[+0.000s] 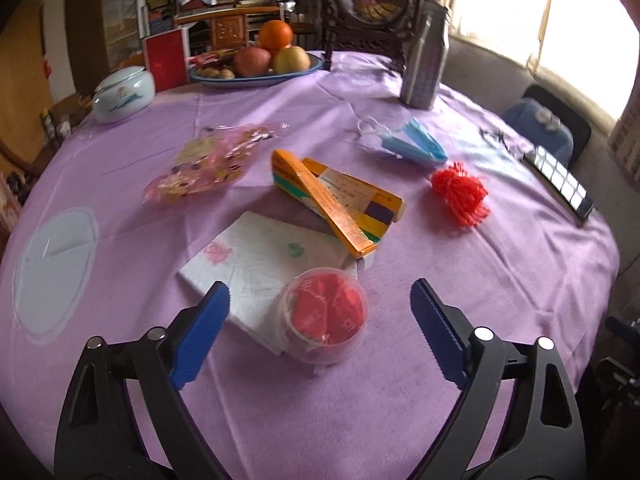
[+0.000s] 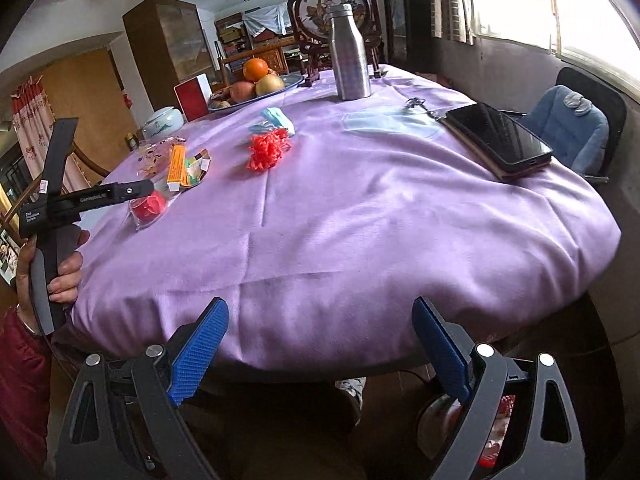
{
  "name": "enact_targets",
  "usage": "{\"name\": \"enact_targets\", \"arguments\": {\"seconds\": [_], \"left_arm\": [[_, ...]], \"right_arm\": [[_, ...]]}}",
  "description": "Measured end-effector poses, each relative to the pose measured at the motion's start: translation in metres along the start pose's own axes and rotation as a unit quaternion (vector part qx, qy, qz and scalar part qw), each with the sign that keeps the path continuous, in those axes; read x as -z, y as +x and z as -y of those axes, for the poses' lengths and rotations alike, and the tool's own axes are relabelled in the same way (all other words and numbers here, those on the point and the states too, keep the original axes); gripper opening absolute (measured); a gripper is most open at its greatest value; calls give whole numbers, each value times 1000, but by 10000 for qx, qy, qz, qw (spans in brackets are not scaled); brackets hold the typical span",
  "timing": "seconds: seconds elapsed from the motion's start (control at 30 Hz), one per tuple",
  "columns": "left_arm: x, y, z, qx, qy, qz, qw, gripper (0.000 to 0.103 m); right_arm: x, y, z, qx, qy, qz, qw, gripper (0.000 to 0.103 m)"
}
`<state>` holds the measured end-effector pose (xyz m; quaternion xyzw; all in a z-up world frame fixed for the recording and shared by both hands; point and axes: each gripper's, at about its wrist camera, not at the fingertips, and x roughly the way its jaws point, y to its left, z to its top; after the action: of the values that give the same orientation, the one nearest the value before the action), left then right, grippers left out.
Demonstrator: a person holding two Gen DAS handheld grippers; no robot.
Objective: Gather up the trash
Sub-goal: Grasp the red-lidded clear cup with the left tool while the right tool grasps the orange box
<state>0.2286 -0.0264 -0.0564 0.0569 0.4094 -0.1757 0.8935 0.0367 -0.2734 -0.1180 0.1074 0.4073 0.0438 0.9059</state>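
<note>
One clear plastic cup (image 1: 326, 316), red crumpled wrapper inside, upright on napkin (image 1: 256, 264).

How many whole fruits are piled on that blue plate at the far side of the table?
3: an orange on top, a reddish apple lower left, a yellow-green fruit lower right. The plate also holds small brown items; more fruit may be hidden behind.

The left tongs (image 1: 320, 304), black-armed with blue ridged pads, fill the lower part of the left wrist view, angled downward with the jaws spread wide and nothing pressed between them. In the right wrist view the right tongs (image 2: 320, 320) sit at the bottom of the frame, likewise spread and empty. At that frame's left edge, the person's left hand (image 2: 60, 276) grips the black handle, a dark red sleeve (image 2: 20, 380) below it.
</note>
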Motion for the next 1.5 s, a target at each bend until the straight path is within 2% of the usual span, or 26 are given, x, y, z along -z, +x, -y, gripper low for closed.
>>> {"name": "enact_targets", "arguments": {"seconds": [0.1, 0.27, 0.37, 0.6, 0.87, 0.97, 1.03, 1.23, 1.5], "left_arm": [[-1, 9, 6, 47, 199, -178, 9996, 77], [1, 17, 5, 210, 267, -398, 9986, 50], [2, 11, 0, 304, 230, -335, 9987, 50], [9, -16, -22, 81, 214, -56, 9997, 50], [26, -26, -66, -241, -109, -54, 9996, 50], [27, -24, -77, -156, -296, -92, 9994, 50], [27, -27, -80, -72, -384, 26, 9992, 50], [27, -24, -78, -86, -324, 6, 9994, 51], [27, -22, -81, 49, -383, -44, 9992, 51]], "right_arm": [[-3, 2, -3, 3, -31, 8, 10000, 91], [-10, 6, -7, -11, -45, 30, 10000, 91], [-13, 7, -9, -40, -49, 33, 10000, 91], [-30, 15, -24, -182, -174, 24, 9997, 91], [-72, 41, -75, -504, -669, 77, 9965, 91], [-92, 60, -95, -667, -789, 2, 9947, 91], [-105, 77, -109, -756, -847, -88, 9935, 91], [-130, 127, -138, -880, -903, -434, 9911, 91], [-147, 179, -147, -1169, -591, -1122, 9850, 91]]}}
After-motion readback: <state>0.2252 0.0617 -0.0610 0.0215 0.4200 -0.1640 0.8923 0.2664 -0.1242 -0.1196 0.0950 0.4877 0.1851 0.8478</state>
